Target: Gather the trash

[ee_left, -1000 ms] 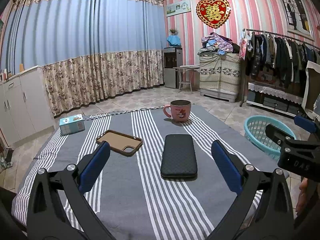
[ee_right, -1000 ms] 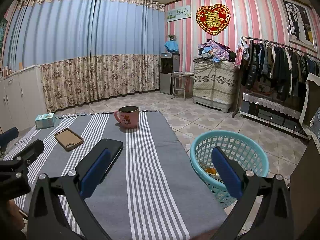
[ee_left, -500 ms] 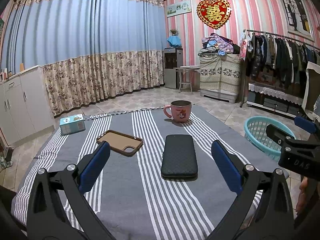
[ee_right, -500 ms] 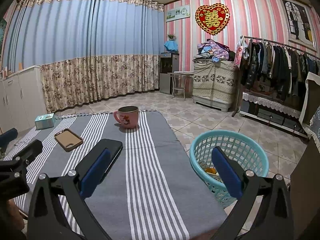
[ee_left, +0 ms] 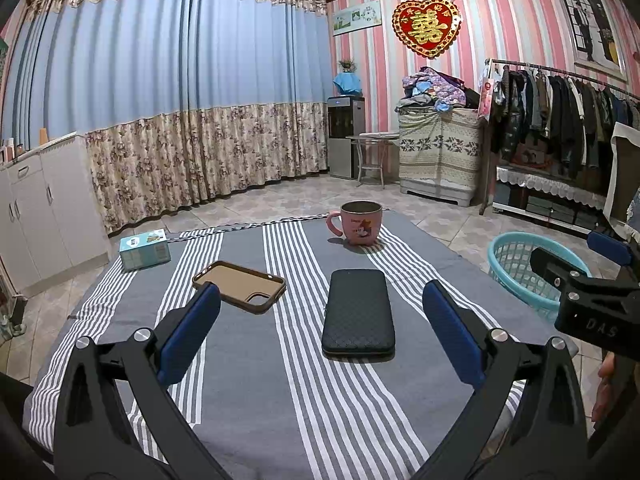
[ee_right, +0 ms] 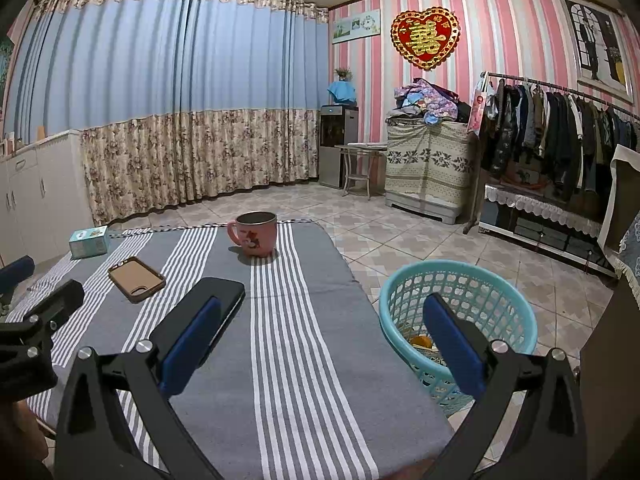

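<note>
Striped surface (ee_left: 248,400): pink mug (ee_left: 359,222) far, black phone (ee_left: 358,311) near; left claw (ee_left: 320,334) and right claw (ee_right: 320,334) wide open, empty; basket (ee_right: 460,280) right.

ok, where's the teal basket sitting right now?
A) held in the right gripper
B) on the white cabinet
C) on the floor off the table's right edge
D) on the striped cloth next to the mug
C: in the right wrist view the basket stands on the tiled floor beside the table, past its right edge, while the mug sits up on the cloth and the right gripper is open and empty.
</note>
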